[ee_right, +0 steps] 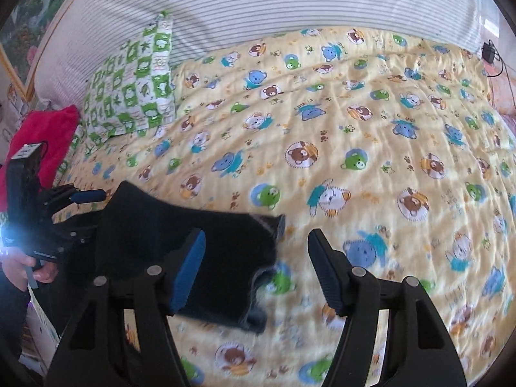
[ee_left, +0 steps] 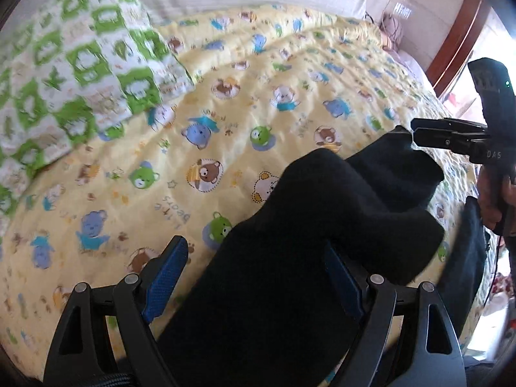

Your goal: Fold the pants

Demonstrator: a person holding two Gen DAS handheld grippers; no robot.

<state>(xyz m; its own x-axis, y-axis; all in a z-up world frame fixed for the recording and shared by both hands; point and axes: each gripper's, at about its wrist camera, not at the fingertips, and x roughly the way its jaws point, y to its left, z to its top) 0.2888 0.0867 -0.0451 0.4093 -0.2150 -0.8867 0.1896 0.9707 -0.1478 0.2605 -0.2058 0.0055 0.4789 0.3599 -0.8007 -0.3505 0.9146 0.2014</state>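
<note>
Here the dark navy knitted pants (ee_left: 290,232) hang above the yellow bear-print quilt (ee_left: 225,122), running from your left gripper (ee_left: 258,277) toward the right gripper (ee_left: 416,133). Your left fingers stand apart with the cloth draped between them. In its own view the right gripper (ee_right: 256,267) is wide open; whether it pinches the far corner is unclear. The pants lie to its left.

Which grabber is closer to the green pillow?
Left. The left gripper sits just below the green pillow, draped in the black pants. The right gripper is farther along the quilt.
</note>
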